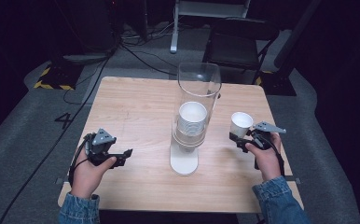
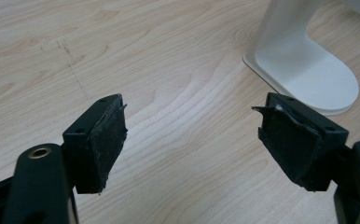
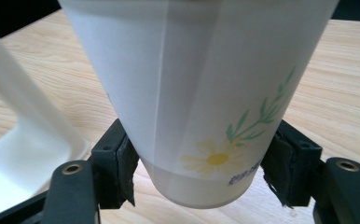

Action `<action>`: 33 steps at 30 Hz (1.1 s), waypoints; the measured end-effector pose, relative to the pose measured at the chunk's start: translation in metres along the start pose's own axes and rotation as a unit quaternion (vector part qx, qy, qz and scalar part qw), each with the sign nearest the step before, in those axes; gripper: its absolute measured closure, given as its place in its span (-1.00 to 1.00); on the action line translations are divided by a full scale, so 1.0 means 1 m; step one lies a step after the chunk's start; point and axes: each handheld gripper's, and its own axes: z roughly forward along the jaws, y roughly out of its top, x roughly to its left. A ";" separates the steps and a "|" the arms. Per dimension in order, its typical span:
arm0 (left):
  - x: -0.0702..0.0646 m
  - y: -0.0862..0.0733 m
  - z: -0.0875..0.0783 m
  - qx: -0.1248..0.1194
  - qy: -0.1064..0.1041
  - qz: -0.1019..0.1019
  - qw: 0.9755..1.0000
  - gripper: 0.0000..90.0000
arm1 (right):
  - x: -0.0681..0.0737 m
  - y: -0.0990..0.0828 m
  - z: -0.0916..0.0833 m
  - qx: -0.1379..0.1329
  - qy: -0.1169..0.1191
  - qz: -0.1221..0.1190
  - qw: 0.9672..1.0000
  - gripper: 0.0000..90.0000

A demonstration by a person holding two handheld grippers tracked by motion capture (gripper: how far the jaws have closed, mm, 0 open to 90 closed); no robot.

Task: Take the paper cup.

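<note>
So one white paper cup with a daisy print (image 3: pixel 201 93) is out, clamped in the right hand-held gripper (image 1: pixel 244 136) just right of the clear tube cup dispenser (image 1: pixel 194 112) with more cups stacked inside, while the left hand-held gripper (image 2: pixel 192 140) sits wide open and empty over the light wooden surface (image 1: pixel 136 112).

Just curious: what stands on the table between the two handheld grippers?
In the high view, a clear plastic cup dispenser on a white stand, between the left gripper and the right gripper.

sleeves: blue denim cuffs (image 1: pixel 78 210)
grippers: black bodies, grey three-cornered plates (image 1: pixel 104 137) (trailing black cables)
pads: worn black (image 2: pixel 104 140)
</note>
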 end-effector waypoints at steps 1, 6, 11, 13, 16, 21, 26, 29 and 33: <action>0.000 -0.001 -0.001 0.000 0.001 -0.002 1.000 -0.49 | -0.002 0.000 0.001 0.001 -0.003 -0.002 1.000 -0.23; 0.001 -0.005 -0.005 0.001 0.004 -0.006 1.000 -0.49 | -0.010 -0.004 0.010 0.016 -0.014 -0.002 1.000 -0.24; 0.002 -0.008 -0.008 0.002 0.006 -0.009 1.000 -0.49 | -0.016 -0.008 0.018 0.026 -0.018 0.004 1.000 -0.24; 0.002 -0.009 -0.009 0.005 0.008 -0.011 1.000 -0.49 | -0.018 -0.009 0.021 0.029 -0.015 0.005 0.999 -0.24; 0.002 -0.010 -0.009 0.006 0.007 -0.009 1.000 -0.49 | -0.019 -0.012 0.026 0.040 -0.016 0.009 0.999 -0.24; 0.002 -0.010 -0.008 0.006 0.007 -0.006 1.000 -0.49 | -0.022 -0.017 0.031 0.052 -0.022 0.008 0.998 -0.24; 0.002 -0.010 -0.007 0.007 0.005 -0.008 1.000 -0.49 | -0.026 -0.022 0.034 0.059 -0.027 0.008 0.998 -0.24; 0.002 -0.010 -0.006 0.009 0.004 -0.007 1.000 -0.49 | -0.027 -0.024 0.035 0.064 -0.030 0.005 0.997 -0.24; 0.002 -0.009 -0.006 0.009 0.004 -0.004 1.000 -0.49 | -0.028 -0.026 0.036 0.073 -0.032 0.002 0.997 -0.24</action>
